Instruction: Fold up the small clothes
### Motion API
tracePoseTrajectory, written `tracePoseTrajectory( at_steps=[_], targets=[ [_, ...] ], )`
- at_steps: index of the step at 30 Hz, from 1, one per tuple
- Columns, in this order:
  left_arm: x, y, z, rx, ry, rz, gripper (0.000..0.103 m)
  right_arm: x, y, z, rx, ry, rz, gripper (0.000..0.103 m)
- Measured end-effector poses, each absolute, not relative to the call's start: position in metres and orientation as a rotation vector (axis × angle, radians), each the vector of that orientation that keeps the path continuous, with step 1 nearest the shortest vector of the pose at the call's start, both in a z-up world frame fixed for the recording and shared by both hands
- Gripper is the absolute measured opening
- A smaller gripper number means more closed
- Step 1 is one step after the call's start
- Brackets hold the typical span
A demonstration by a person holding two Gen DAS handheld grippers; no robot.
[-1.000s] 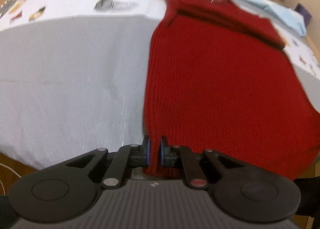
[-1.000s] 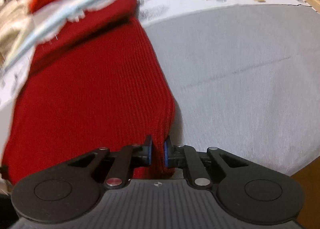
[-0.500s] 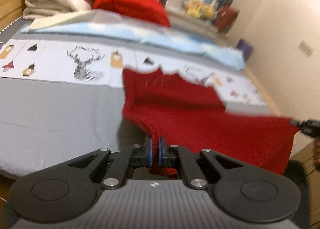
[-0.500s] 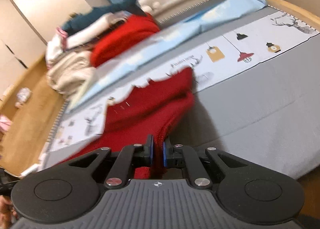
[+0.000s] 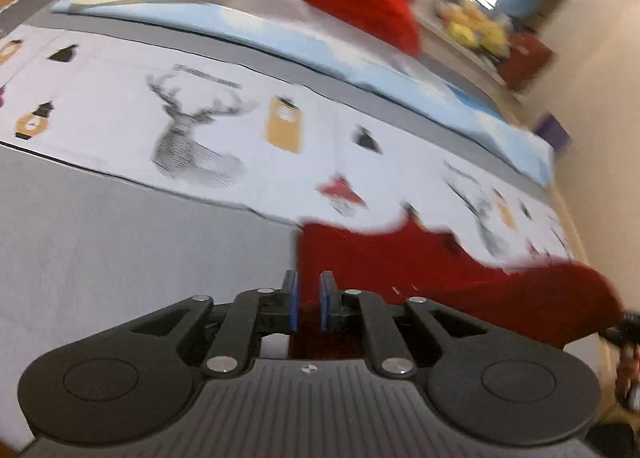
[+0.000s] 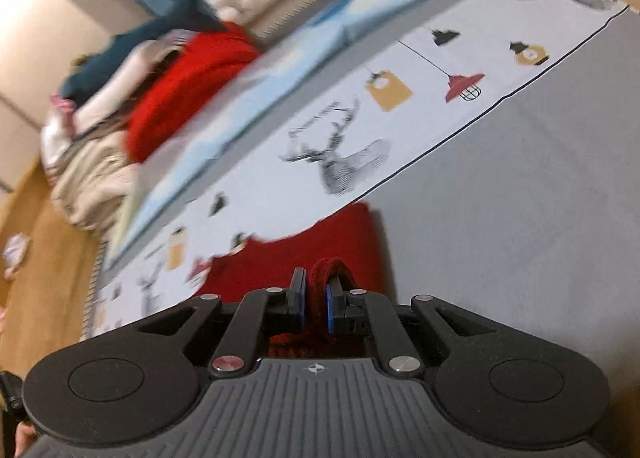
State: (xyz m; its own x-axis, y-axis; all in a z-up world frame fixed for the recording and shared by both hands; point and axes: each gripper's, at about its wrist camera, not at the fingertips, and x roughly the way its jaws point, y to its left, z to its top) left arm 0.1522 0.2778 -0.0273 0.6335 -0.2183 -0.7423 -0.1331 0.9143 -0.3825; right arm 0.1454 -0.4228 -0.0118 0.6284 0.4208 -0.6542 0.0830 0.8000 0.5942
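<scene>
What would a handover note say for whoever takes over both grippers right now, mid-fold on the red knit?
Left gripper: jaws have just been opening; the red knit garment lies behind and below them, and no pinch shows.
Right gripper: jaws have just been opening; a fold of the knit sits between the pads, and whether they press on it is unclear.
The garment lies doubled on the grey bedsheet, its far edge at the white deer-print strip.
Done: first fold, hem over.
Left: let go, then fold further.

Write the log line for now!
red sweater: on bed | left hand-held gripper: just opening | right hand-held gripper: just opening, sweater between
</scene>
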Motion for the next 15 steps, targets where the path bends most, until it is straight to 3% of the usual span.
tracePoseTrajectory(
  at_steps=[2,5,7,8,11,15],
  targets=[
    [0.162,0.294,-0.052,-0.535,0.905,-0.034,0.036,0.17,-0.421,-0.031,0.616,0.885,0.105,0.026],
    [0.164,0.299,-0.086,-0.604,1.049,-0.009,0.038,0.179,-0.421,-0.058,0.612,0.895,0.04,0.028],
    [0.168,0.294,-0.092,-0.567,1.057,-0.021,0.047,0.18,-0.422,-0.07,0.677,0.939,0.046,0.028],
    [0.172,0.291,-0.096,-0.557,1.069,-0.046,0.053,0.181,-0.42,-0.072,0.681,0.939,0.06,0.035],
    [0.183,0.288,-0.109,-0.55,1.114,-0.052,0.055,0.188,-0.404,-0.084,0.571,0.994,0.106,0.047],
    [0.198,0.282,-0.124,-0.547,1.162,-0.037,0.059,0.197,-0.397,-0.115,0.592,1.132,0.076,0.049]
  ],
)
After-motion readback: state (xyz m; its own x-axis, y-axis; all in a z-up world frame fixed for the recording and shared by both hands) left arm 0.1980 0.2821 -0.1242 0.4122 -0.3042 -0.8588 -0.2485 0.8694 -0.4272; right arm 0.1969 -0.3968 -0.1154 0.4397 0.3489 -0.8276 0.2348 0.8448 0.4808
